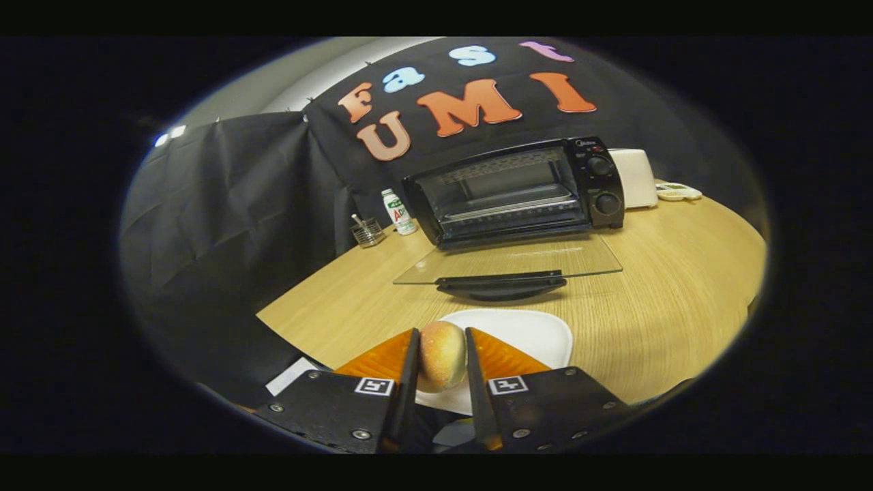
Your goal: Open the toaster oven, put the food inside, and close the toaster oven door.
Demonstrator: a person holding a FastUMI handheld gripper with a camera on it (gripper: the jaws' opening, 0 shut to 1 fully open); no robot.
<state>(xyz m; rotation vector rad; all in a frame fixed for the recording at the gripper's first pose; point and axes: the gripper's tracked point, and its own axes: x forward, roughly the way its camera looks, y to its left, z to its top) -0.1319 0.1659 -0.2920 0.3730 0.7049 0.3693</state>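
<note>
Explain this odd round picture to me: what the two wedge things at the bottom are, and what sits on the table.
The camera rides on a hand-held two-finger gripper and looks forward along its fingers; those are the wedges. They are shut on a round bun, above a white plate. Ahead on the wooden table stands a black toaster oven, its glass door folded down open. Left of it stand a small bottle and a wire holder; a white appliance sits to its right.
</note>
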